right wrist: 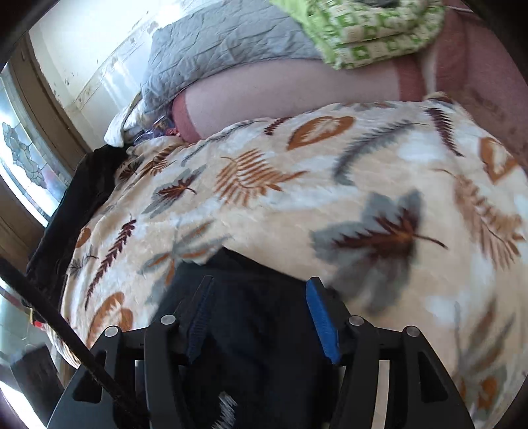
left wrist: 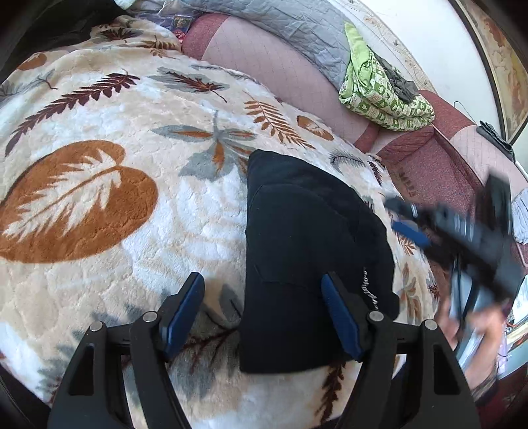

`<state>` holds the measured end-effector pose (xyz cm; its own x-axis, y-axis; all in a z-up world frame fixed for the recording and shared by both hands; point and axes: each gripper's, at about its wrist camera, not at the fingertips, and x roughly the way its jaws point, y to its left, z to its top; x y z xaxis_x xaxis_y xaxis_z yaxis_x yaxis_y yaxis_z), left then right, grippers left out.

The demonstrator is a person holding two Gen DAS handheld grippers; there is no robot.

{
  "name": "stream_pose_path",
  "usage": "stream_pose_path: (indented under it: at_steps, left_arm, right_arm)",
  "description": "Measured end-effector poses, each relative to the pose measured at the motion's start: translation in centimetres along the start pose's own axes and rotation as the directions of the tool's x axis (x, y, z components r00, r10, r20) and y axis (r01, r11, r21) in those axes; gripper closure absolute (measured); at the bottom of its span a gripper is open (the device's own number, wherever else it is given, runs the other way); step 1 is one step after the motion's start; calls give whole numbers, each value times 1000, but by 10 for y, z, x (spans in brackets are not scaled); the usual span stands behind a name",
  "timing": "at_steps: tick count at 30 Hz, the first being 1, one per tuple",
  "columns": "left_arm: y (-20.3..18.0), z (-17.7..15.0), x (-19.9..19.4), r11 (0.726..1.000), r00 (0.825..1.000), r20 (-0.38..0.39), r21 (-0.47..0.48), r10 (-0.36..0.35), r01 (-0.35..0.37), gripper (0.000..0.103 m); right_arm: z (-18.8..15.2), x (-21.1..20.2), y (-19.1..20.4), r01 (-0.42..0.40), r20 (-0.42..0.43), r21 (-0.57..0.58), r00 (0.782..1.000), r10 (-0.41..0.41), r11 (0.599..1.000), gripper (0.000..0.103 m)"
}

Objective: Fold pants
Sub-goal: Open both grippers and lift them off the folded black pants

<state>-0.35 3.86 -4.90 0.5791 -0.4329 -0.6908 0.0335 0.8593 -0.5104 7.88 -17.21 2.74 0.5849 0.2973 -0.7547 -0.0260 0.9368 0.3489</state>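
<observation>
Leaf-print fleece blanket (left wrist: 99, 204): spread over the bed. Left gripper (left wrist: 260, 313): fingers spread apart, empty, above blanket and pants. Black pants (left wrist: 307, 250): folded bundle lying on blanket. Right gripper (right wrist: 260, 316): released, fingers apart above pants (right wrist: 257, 363), motion-blurred.

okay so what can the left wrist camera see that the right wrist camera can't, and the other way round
Only the left wrist view shows the whole folded black pants lying on the blanket, the blurred right gripper beside them, and the large orange leaf print.

Only the right wrist view shows the stained-glass window and a dark cloth at the blanket's far edge.

Both show the cream leaf-patterned fleece blanket, the grey quilted pillow, the green patterned folded cloth, and open jaws over the pants; the left gripper holds nothing.
</observation>
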Motion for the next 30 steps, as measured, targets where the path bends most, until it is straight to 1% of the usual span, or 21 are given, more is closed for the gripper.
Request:
stream_pose_path:
  at_steps: [3,5,7,10,12,15,17,19,21,22,24,27,30]
  left_arm:
    - [-6,-1,-14,1000,1000,8,11,9,-9,30]
    - [-14,-4,-21,999,999,17,41,35,-35,30]
    - [-23,-8,-25,994,997,20,75,76,-77,27]
    - [-34,-14,-24,982,990,15,123,141,-142,26]
    - [-38,-16,-25,974,984,21,138,176,-177,26]
    - [-38,-16,-25,970,979,22,135,203,-204,26]
    - [-38,-16,-25,968,976,21,131,215,-216,25]
    - [-41,-18,-26,963,973,28,137,231,-233,25]
    - [-45,-19,-27,958,969,32,148,243,-245,25]
    - [-47,-20,-28,956,969,33,156,246,-248,25]
    - [-52,-22,-29,952,967,35,173,252,-254,25]
    - [-58,-24,-29,942,963,42,200,266,-269,25]
    - [-63,-26,-31,926,955,62,232,291,-297,25]
  right_arm:
    - [-26,-26,-26,32,47,42,998,-34,999,37]
    - [-36,-32,-38,34,67,69,997,-38,997,37]
    - [-47,-38,-47,31,93,100,995,-40,994,37]
    - [-60,-44,-54,16,136,137,990,-35,990,37]
    - [-67,-46,-53,25,161,127,986,-46,992,37]
    - [-77,-48,-40,72,193,42,978,-78,997,37]
    - [-83,-44,-33,95,191,-4,977,-92,995,36]
    - [-90,-37,-29,111,173,-32,979,-103,993,33]
    - [-96,-31,-32,95,152,-10,984,-93,995,31]
    - [-97,-30,-36,75,147,17,986,-76,997,30]
    - [-97,-30,-41,60,144,42,987,-66,997,28]
    - [-98,-31,-43,69,149,55,986,-76,996,27]
    - [-100,-32,-45,71,148,70,986,-81,995,26]
